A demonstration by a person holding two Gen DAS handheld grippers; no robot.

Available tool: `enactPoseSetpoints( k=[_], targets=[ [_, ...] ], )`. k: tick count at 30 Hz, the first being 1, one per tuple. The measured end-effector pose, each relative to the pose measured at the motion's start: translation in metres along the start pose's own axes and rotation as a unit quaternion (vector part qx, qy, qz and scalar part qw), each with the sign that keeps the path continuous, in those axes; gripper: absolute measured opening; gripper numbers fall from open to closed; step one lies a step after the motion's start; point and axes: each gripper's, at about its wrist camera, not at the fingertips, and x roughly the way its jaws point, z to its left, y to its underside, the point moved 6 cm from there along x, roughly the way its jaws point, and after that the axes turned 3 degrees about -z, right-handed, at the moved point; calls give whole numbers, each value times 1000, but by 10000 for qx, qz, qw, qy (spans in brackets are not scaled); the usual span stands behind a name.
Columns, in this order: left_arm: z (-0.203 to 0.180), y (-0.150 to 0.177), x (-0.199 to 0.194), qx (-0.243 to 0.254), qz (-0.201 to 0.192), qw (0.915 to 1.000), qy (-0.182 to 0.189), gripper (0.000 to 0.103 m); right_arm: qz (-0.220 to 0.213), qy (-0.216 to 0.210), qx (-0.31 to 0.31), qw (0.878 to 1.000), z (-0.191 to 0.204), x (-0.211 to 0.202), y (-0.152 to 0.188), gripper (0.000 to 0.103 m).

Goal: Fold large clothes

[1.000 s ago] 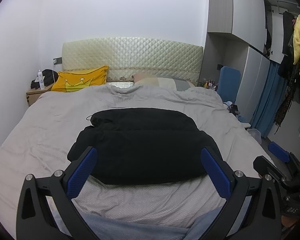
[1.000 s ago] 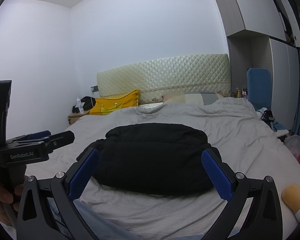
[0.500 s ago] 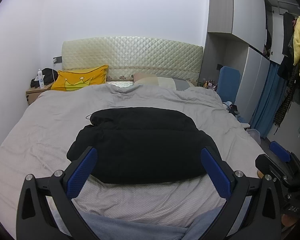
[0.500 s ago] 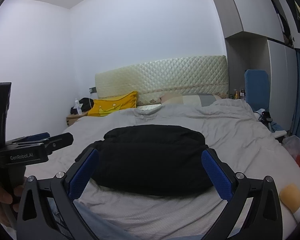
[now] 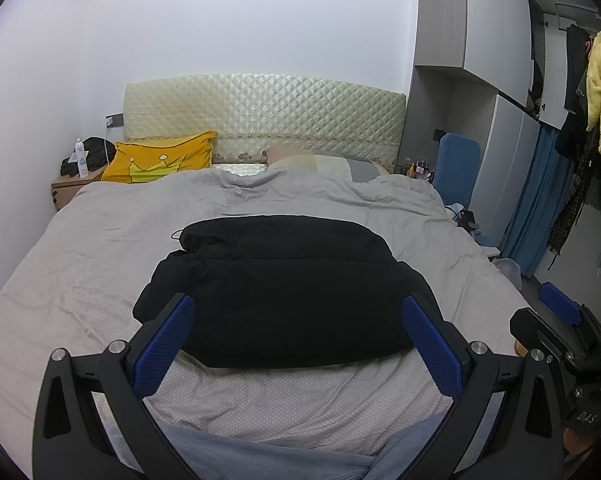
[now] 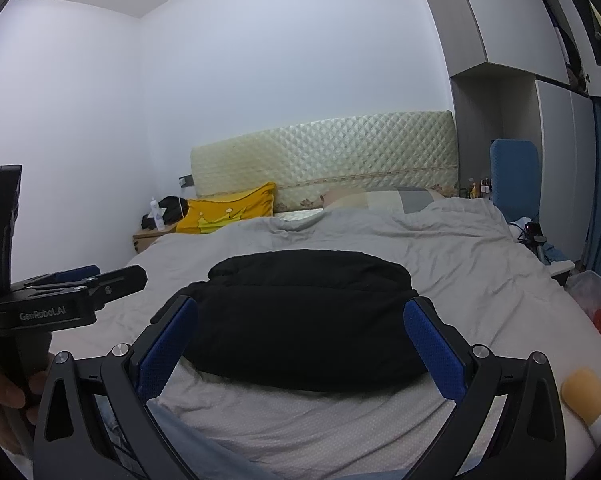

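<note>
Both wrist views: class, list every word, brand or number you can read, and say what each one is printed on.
"GenRobot.AI": side of the left tool, seen from the right wrist.
"DAS" (uncertain, small): body of the right tool, seen from the left wrist.
Bottles beside the headboard: labels too small.

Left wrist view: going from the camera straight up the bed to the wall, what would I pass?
Open left tool → bare grey bed cover → folded black garment → rumpled duvet → striped pillow → quilted headboard.
</note>
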Motion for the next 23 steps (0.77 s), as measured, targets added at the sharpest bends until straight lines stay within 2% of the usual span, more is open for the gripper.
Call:
enactPoseSetpoints(
  k=[23],
  targets=[
    [0, -1, -3, -3, -12, 10000, 34, 103, 13, -35, -32, 10000, -3, 1, 0, 103]
  ],
)
